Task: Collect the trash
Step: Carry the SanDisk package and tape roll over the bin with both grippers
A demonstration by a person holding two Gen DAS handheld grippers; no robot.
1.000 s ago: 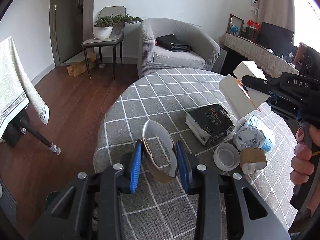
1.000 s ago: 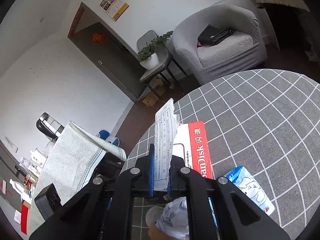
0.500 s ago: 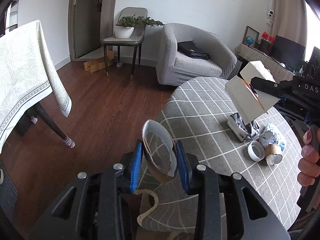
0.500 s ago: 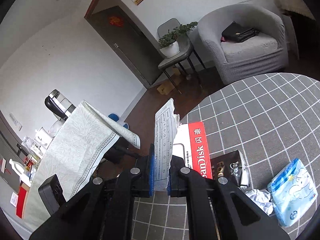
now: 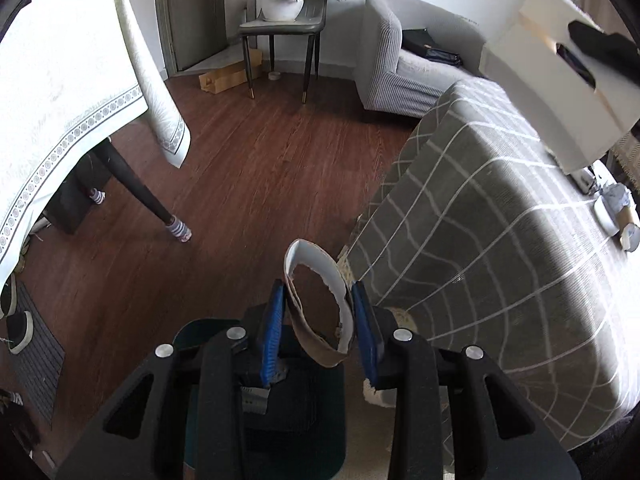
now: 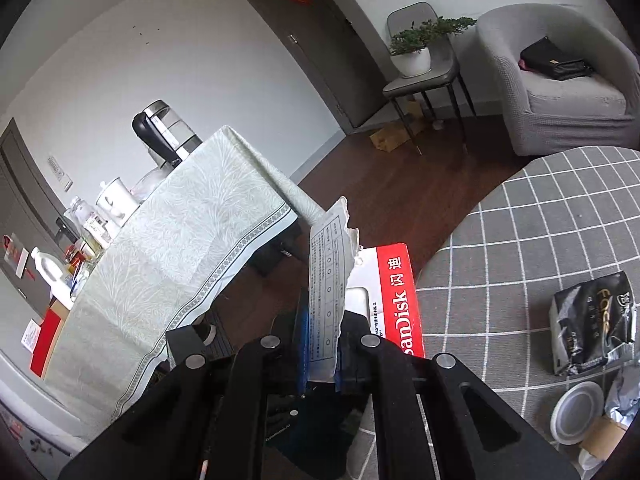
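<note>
A: Left gripper [image 5: 318, 322]?
B: Jaws clamp a torn paper cup [image 5: 316, 308], above a dark bin [image 5: 308, 412] beside the checked table [image 5: 500, 240]

A: Right gripper [image 6: 320, 344]?
B: Jaws pinch a torn white box [image 6: 376, 292], over the table's edge

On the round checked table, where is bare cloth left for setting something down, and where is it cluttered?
The checked table is bare across the side toward the armchair and along the floor-side edge. Crowded by the camera: black pouch, white lid, crumpled paper.
</note>
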